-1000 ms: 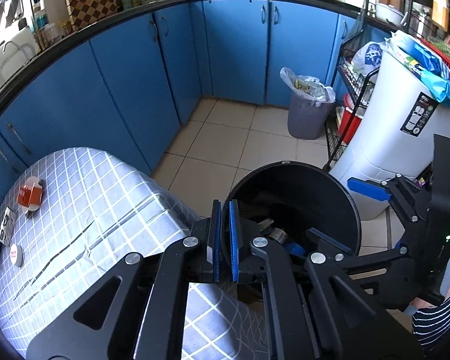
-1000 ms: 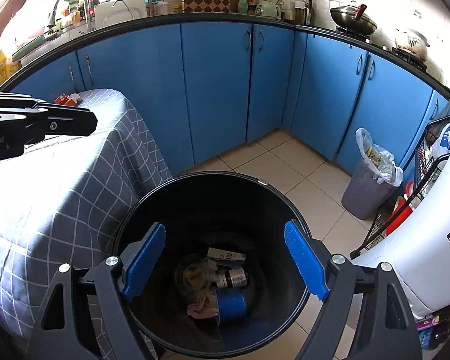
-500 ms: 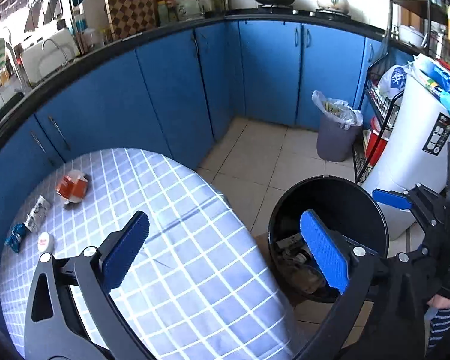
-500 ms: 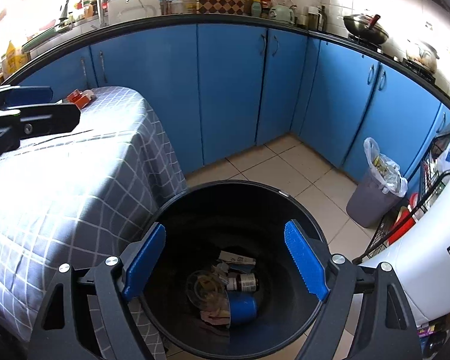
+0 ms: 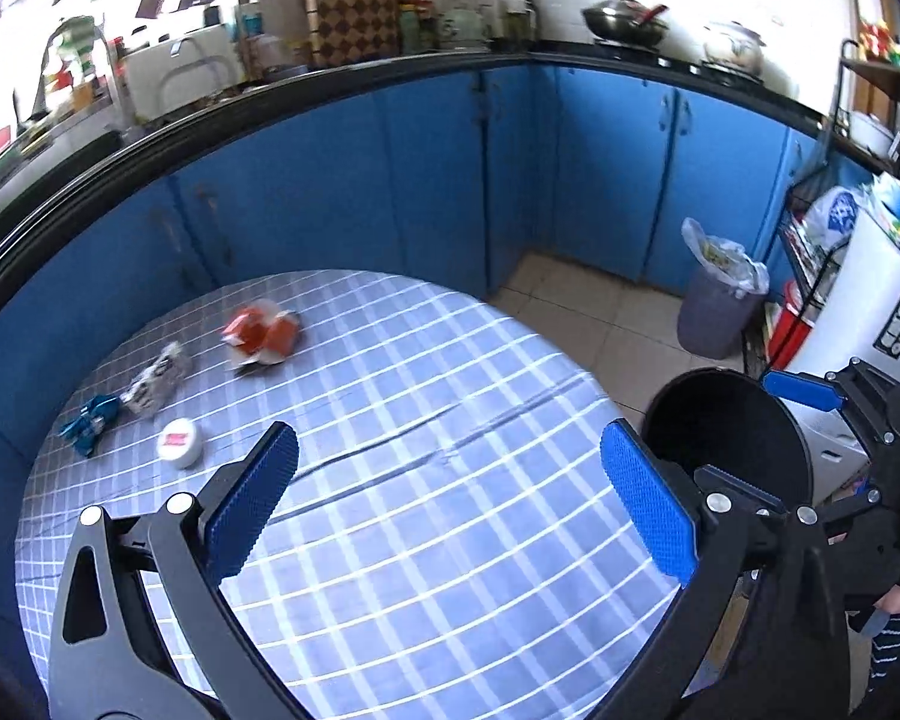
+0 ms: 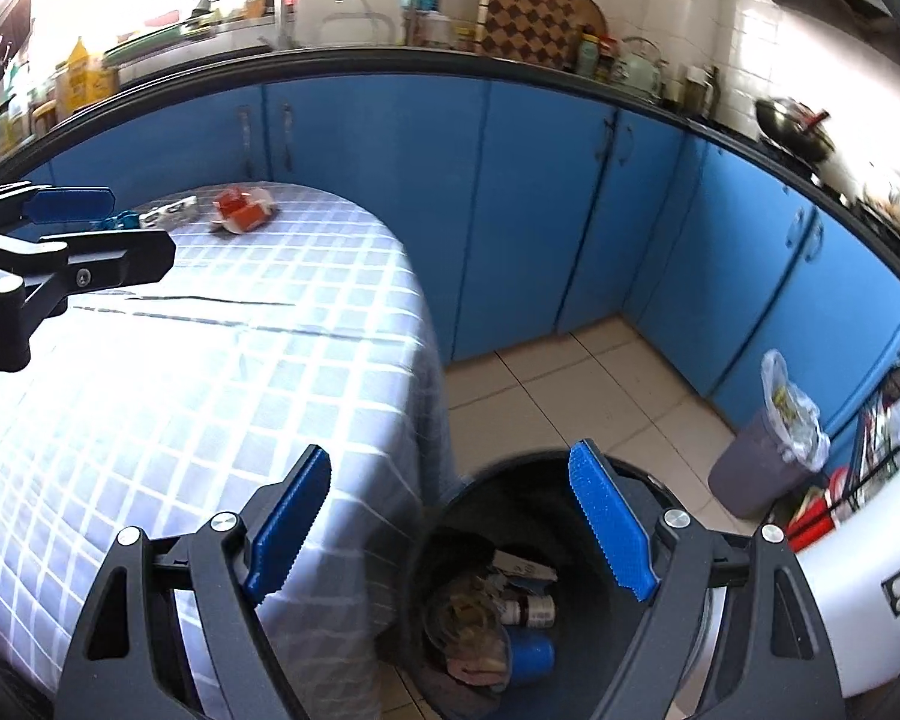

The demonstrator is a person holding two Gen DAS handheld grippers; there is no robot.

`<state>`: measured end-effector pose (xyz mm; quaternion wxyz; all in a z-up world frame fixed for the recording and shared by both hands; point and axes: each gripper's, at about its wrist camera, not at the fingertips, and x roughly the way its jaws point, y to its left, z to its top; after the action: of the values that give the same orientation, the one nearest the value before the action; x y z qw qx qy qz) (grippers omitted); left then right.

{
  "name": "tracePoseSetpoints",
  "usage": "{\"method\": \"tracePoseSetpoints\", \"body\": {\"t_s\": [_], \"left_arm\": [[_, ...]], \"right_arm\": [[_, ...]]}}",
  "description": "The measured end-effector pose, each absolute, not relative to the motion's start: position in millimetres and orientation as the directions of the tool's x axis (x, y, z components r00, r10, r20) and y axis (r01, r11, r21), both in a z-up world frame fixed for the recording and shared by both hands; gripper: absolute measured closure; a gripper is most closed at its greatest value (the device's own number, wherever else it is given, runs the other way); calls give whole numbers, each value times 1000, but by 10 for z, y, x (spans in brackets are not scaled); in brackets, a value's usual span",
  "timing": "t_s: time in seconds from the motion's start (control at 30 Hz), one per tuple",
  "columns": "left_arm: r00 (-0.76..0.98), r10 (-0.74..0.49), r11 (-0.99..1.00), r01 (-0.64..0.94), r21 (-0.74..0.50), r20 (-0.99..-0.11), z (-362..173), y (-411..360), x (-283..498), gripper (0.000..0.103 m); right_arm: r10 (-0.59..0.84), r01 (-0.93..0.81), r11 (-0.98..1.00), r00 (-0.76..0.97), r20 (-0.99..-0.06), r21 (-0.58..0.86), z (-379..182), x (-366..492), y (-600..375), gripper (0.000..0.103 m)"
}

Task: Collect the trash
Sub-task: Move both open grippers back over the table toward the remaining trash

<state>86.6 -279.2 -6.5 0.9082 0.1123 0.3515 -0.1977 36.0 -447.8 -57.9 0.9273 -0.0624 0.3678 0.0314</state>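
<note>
Right gripper [image 6: 450, 525] jaws apart, empty, above black bin [image 6: 486, 480] holding trash.

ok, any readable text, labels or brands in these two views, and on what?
No text reads clearly enough to quote.
White round lid on the table: red label, blurred.
Silver wrapper: dark print, blurred.
White appliance: black sticker, too small.
Left gripper body, right wrist view: white lettering at the frame edge, cut off.
Small bottle in the black bin: label unreadable.
</note>
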Motion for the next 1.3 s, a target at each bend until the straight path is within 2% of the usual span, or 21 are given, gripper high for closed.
{"method": "tracePoseSetpoints", "body": {"t_s": [0.5, 0.77, 1.03, 1.2, 1.3], "left_arm": [[731, -148, 968, 246, 55, -666, -54, -1226, 1181, 4], [724, -79, 987, 153, 48, -685, -173, -472, 1399, 4], [700, -55, 983, 164, 84, -712, -377, -117, 1747, 4], [659, -105, 974, 219, 56, -744, -514, 1, 2085, 4], [632, -135, 969, 244, 30, -763, -575, 54, 2262, 8]], "right_arm": [[116, -279, 950, 732, -672, -139, -397, 1055, -3149, 23], [192, -371, 921, 695, -693, -116, -440, 1445, -2484, 23], [245, -451, 887, 637, -731, -96, -578, 1795, -1952, 23], [258, -478, 875, 604, -755, -83, -699, 2032, -1705, 23], [265, -476, 878, 584, -768, -59, -764, 2169, -1640, 25]]}}
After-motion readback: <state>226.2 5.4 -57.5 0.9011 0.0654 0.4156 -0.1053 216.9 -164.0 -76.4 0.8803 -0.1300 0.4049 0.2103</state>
